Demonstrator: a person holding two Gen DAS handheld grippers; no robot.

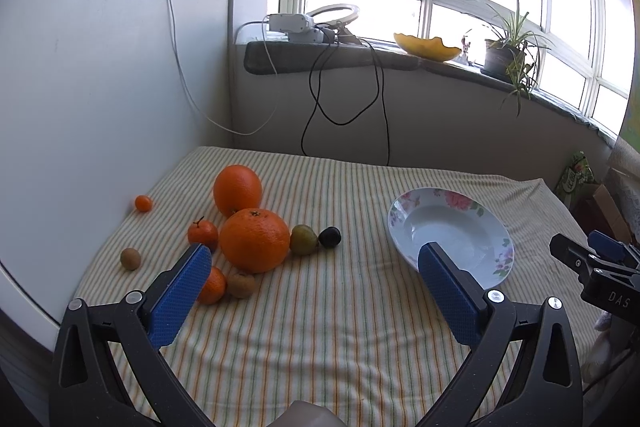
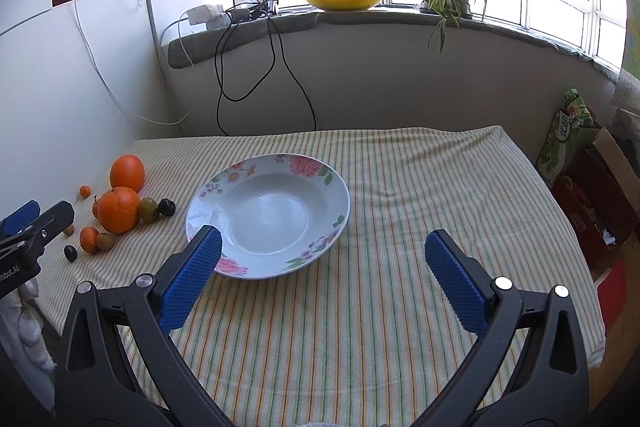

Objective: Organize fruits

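Fruit lies at the left of the striped table: two large oranges [image 1: 254, 239] [image 1: 237, 189], small tangerines [image 1: 203, 235], a green plum [image 1: 303, 239], a dark plum [image 1: 330, 237] and brown kiwis [image 1: 130, 259]. A white floral plate [image 1: 452, 233] sits empty to their right; it also shows in the right wrist view [image 2: 268, 215]. My left gripper [image 1: 314, 261] is open and empty, just in front of the fruit. My right gripper [image 2: 324, 247] is open and empty, in front of the plate. The same fruit group [image 2: 118, 209] shows at the left of the right wrist view.
A white panel [image 1: 100, 87] stands along the table's left side. Behind the table a windowsill holds a yellow bowl [image 1: 426, 47], a potted plant [image 1: 504, 57] and a power strip with hanging cables [image 1: 344, 87]. Boxes [image 2: 592, 195] stand beyond the right edge.
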